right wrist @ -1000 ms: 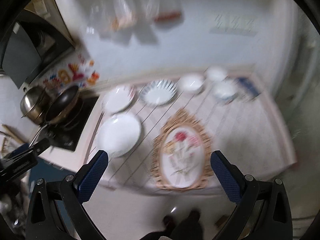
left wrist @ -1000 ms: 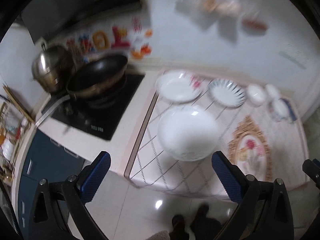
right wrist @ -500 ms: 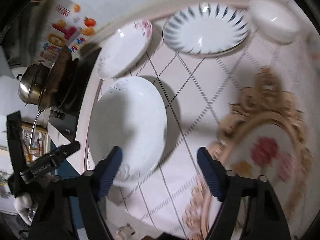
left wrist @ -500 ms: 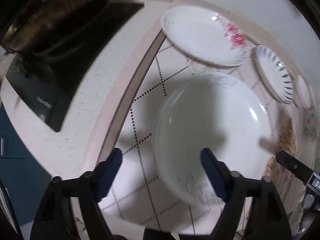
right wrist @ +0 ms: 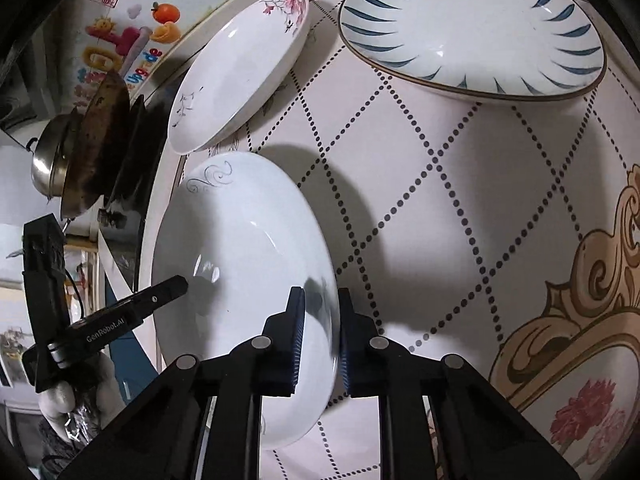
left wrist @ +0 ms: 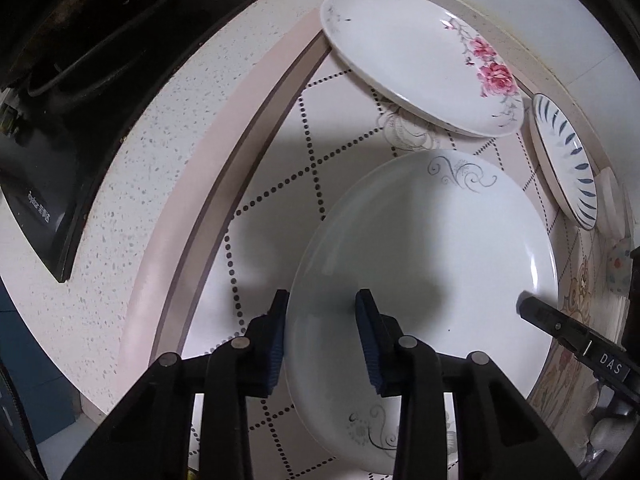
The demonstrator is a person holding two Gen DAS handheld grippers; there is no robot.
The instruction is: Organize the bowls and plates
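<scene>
A large white plate [left wrist: 420, 240] with grey scrollwork lies on the diamond-patterned mat [left wrist: 300, 152]. My left gripper [left wrist: 322, 332] points steeply down over its left rim. Its jaws are closing, one pad against the rim's outer edge and the other inside the plate. My right gripper [right wrist: 320, 332] straddles the opposite rim of the white plate [right wrist: 240, 240], and its jaws are closing tight on that edge. Behind lie a rose-printed plate [left wrist: 400, 52] and a blue-striped plate [right wrist: 472, 32]. The left gripper's finger [right wrist: 172, 288] shows in the right wrist view.
A black cooktop [left wrist: 60, 120] borders the mat on the left, with a wok [right wrist: 100, 140] and a steel pot [right wrist: 48, 160] on it. An ornate gold-framed flower platter [right wrist: 580, 360] lies close on the right. Small bowls [left wrist: 612, 200] sit past the striped plate.
Both grippers came down from high above the counter to the white plate. Their jaws went from wide apart to narrow around its opposite rims.
</scene>
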